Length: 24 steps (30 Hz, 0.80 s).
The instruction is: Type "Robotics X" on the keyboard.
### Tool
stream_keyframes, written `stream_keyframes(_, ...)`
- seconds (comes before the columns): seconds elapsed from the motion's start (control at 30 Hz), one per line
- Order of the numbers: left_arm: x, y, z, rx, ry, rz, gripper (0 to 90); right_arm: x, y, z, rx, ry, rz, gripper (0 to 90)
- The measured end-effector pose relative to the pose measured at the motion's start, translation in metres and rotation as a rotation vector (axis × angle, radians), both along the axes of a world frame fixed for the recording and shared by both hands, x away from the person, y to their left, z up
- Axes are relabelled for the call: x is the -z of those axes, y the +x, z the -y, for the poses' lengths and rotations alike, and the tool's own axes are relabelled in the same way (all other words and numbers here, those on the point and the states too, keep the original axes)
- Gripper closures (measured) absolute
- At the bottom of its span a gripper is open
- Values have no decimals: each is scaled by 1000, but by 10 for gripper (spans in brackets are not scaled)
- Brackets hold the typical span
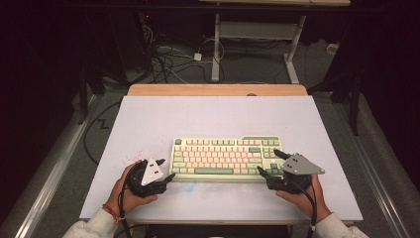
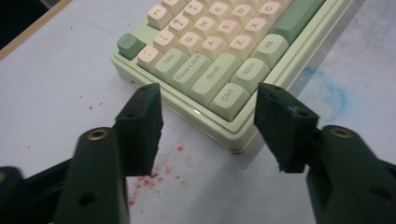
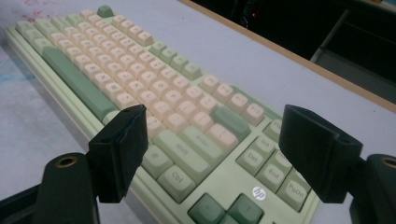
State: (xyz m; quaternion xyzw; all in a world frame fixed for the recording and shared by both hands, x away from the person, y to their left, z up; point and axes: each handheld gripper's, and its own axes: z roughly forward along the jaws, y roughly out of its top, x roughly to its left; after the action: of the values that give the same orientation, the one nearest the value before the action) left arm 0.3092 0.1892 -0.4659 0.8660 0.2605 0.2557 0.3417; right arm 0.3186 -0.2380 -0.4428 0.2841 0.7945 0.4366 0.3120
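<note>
Simply a pale-green keyboard (image 1: 226,157), pink keys.

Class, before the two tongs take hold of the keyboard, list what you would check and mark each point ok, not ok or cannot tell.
1. Left tongs open, jaws astride the Ctrl corner of the keyboard: ok.
2. Right tongs open over the keyboard's right end: ok.
3. Pads already gripping the case: not ok, gaps on both sides.
4. Keyboard lies flat on the table: ok.
5. Both ends approached evenly, seen in the high view: ok.
6. Cable attached to the keyboard: cannot tell.
</note>
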Motion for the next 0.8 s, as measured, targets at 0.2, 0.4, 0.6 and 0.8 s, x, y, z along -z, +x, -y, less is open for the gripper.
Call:
stream_keyframes(0.2,-7,4,-1,18,-50,-39,663,8,-7,0,3,-32,-2,240)
stream_keyframes(0.4,-13,10,2,55,-48,-69,842,12,-11,-2,-4,-46,-10,240)
stream_keyframes(0.6,-20,19,14,63,-37,-86,878,14,-11,-5,-10,-61,-13,240)
stream_keyframes(0.8,-23,31,31,84,-3,-113,879,16,-11,-6,-12,-70,-17,240)
